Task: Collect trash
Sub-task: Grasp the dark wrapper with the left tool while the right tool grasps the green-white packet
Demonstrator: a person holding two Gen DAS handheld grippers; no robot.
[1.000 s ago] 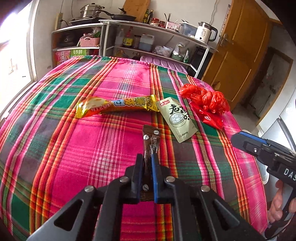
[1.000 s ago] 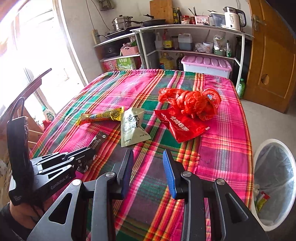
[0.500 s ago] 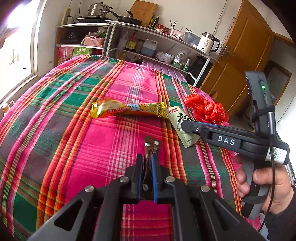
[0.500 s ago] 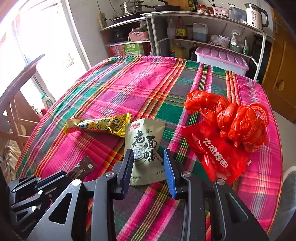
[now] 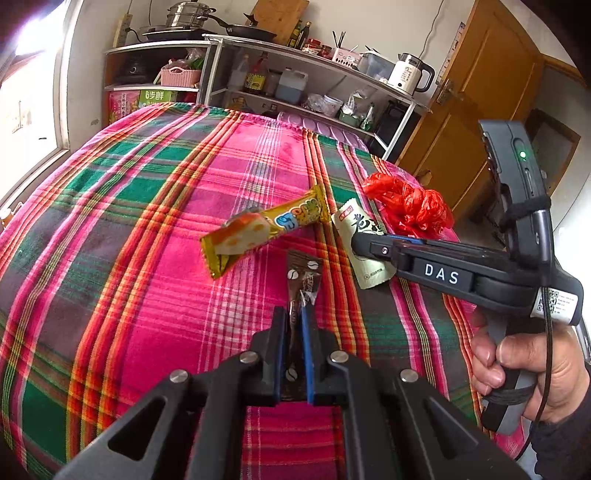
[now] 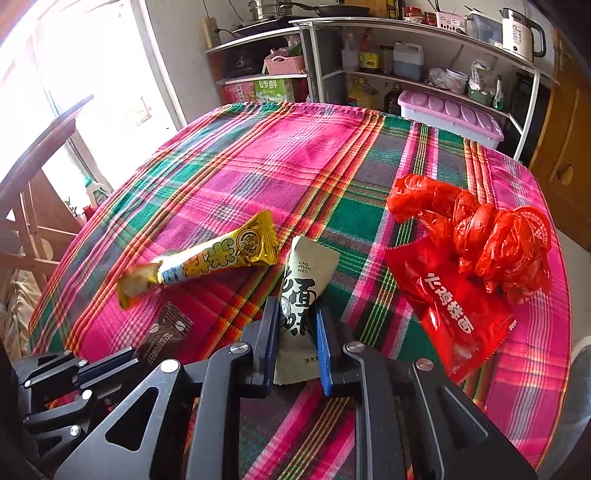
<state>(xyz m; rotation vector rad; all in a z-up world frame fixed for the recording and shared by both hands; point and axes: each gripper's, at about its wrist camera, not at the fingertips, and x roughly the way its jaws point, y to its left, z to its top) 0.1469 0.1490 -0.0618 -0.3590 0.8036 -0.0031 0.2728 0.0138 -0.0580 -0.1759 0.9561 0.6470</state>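
Gripping a brown coffee-print sachet [image 5: 301, 291], your left tongs [image 5: 295, 325] are nearly shut, the blue pads pressed flat against both sides of the wrapper, whose free end sticks out ahead over the plaid cloth of the bench [image 5: 147, 229]. Your right tongs [image 6: 296, 325] are closing around the pale green packet [image 6: 301, 291] with black characters; the packet stands between the two fingers, squeezed narrow at its lower part, its top end tilted up and away toward the middle of the bench. In the left wrist view you see those same tongs from the side, the black body marked DAS reaching in from the right, your right hand [image 5: 524, 373] wrapped around the handle, and the tip set on the packet.

Just left of the green packet lies the long yellow snack wrapper [image 6: 207, 264], slanted, its near end lifted a little off the cloth. To the right a flat red packet [image 6: 454, 310] with white characters rests on the cloth, and a crumpled red plastic bag [image 6: 480, 225] sits on its far edge, touching it. Beyond the bench a metal shelf [image 6: 424, 48] holds bottles, a pink basket and a white kettle [image 6: 517, 29]; a wooden chair [image 6: 33, 206] stands at the left by the bright window.
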